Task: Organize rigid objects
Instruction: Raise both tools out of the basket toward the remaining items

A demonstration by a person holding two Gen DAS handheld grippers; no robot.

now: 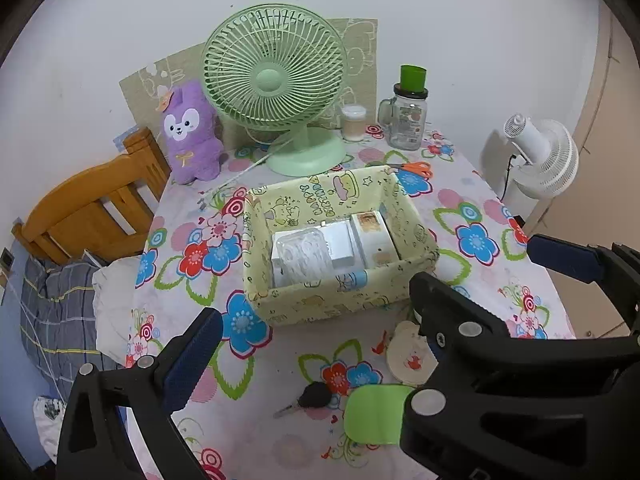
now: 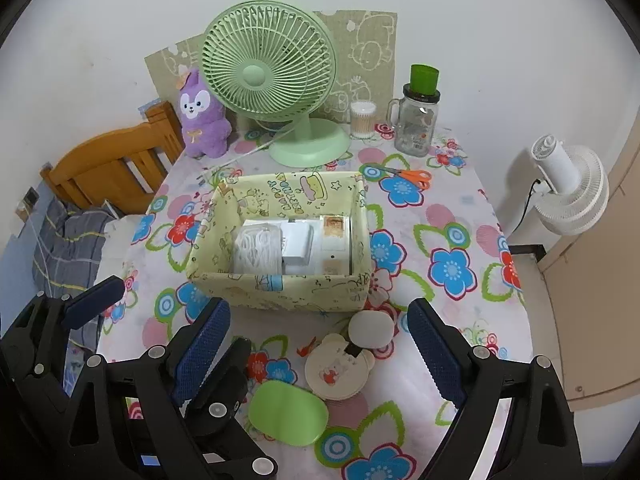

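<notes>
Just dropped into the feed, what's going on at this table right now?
A person is tidying small items into the yellow patterned box on the flowered tablecloth. White packages already lie inside it. Both grippers, the left gripper and the right gripper, hover in front of the box with jaws open and nothing between them. Waiting loose on the cloth below them are a green oval lid, a round cream bear-shaped case and a black key. Orange scissors lie behind the box.

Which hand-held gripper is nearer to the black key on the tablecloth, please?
Left. The left hand-held gripper has the black key between its open fingers in its own view. The right hand-held gripper is further right, over the green oval lid.
</notes>
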